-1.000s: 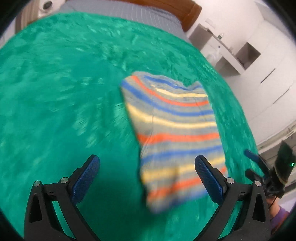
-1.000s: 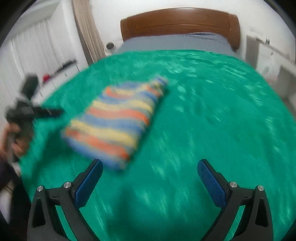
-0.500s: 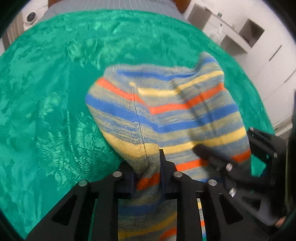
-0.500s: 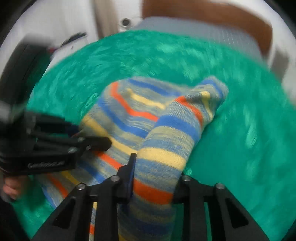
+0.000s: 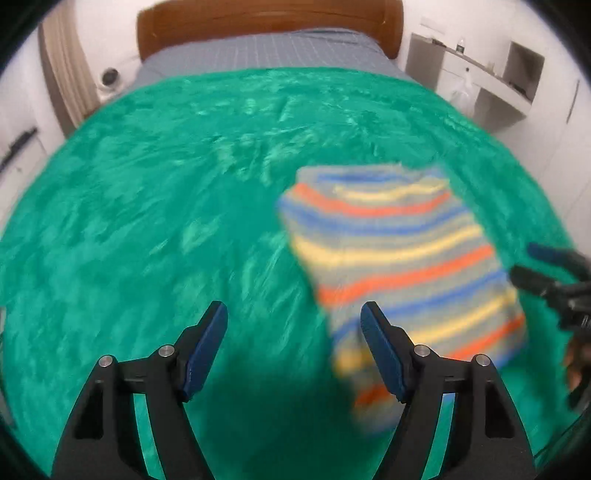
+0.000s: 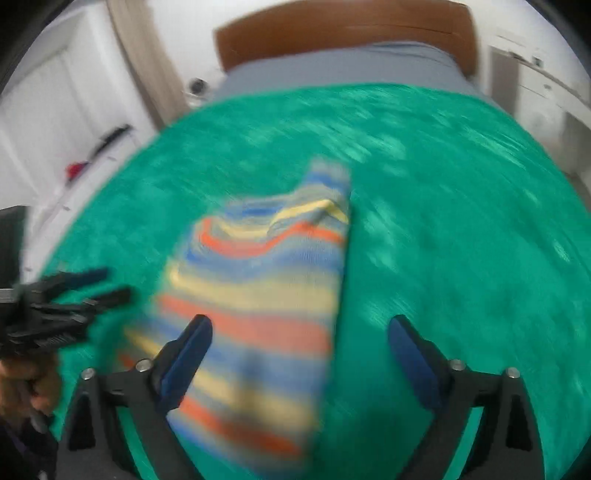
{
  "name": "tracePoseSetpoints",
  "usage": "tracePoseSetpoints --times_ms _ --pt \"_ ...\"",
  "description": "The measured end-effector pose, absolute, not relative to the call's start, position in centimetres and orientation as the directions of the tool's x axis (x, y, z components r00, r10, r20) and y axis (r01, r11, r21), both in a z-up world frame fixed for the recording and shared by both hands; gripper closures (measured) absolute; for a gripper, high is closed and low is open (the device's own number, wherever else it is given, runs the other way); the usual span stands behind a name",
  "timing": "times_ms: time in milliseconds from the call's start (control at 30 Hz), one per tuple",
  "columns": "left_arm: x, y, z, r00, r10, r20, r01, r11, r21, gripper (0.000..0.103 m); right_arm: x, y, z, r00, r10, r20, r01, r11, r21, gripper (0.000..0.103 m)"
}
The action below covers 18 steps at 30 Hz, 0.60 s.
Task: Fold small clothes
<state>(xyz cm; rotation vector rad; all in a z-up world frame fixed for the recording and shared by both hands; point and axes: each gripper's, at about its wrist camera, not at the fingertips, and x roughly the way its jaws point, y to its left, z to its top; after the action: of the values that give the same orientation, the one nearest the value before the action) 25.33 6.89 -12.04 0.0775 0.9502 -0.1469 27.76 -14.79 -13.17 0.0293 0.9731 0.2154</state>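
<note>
Jaws opening, angled down, seemingly clear of sweater (image 5: 402,258).

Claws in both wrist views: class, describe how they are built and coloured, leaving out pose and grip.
Each claw, left and right, has two black skeletal plastic fingers with triangular cut-outs and silver screw heads. Dark blue ribbed pads line the inner faces. No cables or sleeves are clearly visible.

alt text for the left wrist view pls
A folded striped garment lies on a green blanket covering a bed, just right of the left hand-held gripper, whose jaws are opening with nothing between them. The right hand-held gripper shows at the right edge; a wooden headboard stands behind.
</note>
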Motion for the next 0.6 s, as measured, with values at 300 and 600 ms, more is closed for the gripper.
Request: tracePoseSetpoints --times_ms 300,600 --pt "16.0 6.7 -6.6 0.734 0.066 -0.676 0.047 0.988 0.148 0.0 17.7 -15.8 -8.6 0.631 0.135 -0.764 -0.166 0.985 0.038 0.003" --pt "11.0 5.7 -2.7 0.762 0.139 -0.632 -0.036 0.984 0.173 0.0 11.8 -13.8 -3.9 0.685 0.127 -0.717 -0.159 0.987 0.023 0.002"
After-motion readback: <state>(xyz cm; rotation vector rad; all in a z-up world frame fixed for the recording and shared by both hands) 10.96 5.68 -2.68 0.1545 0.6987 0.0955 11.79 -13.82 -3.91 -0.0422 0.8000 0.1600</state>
